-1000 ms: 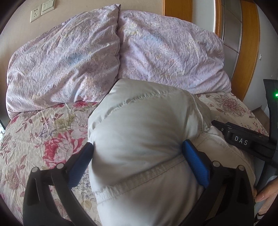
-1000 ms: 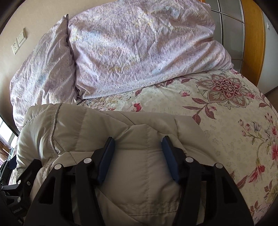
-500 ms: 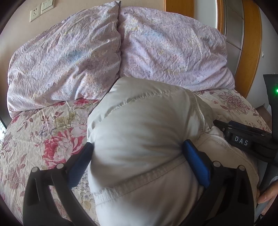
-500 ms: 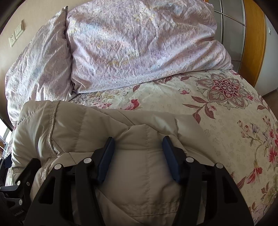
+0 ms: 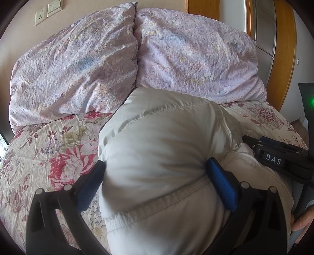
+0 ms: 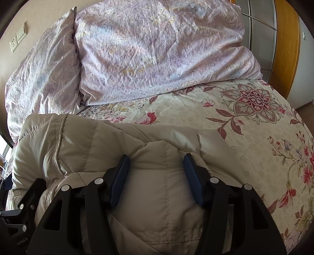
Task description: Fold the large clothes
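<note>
A puffy beige down jacket (image 5: 161, 166) lies bundled on the near part of a bed, on a floral bedspread (image 5: 49, 153) with red and pink blooms. Beyond it, at the far end against the wall, two crumpled lilac pillows (image 5: 74, 68) lean side by side. A wall socket and switch (image 5: 48, 10) sit high on the far left, and a wooden door frame (image 5: 284, 49) stands on the right.

The left gripper (image 5: 155, 176) has its blue pads spread wide and pressed into either side of a fat, padded fold of the jacket; the fabric bulges up between and over them, so it has a firm hold on that roll. The right gripper (image 6: 156, 172) sits just beside it on the right, its jaws about half open, and its pads likewise squeeze a quilted section of the jacket, which dents inward where they meet it. In the left wrist view, the black body of the right gripper shows at the right edge with a white label reading DAS and a green light, and the person's hand (image 5: 302, 221) grips its handle near the bottom right corner.
</note>
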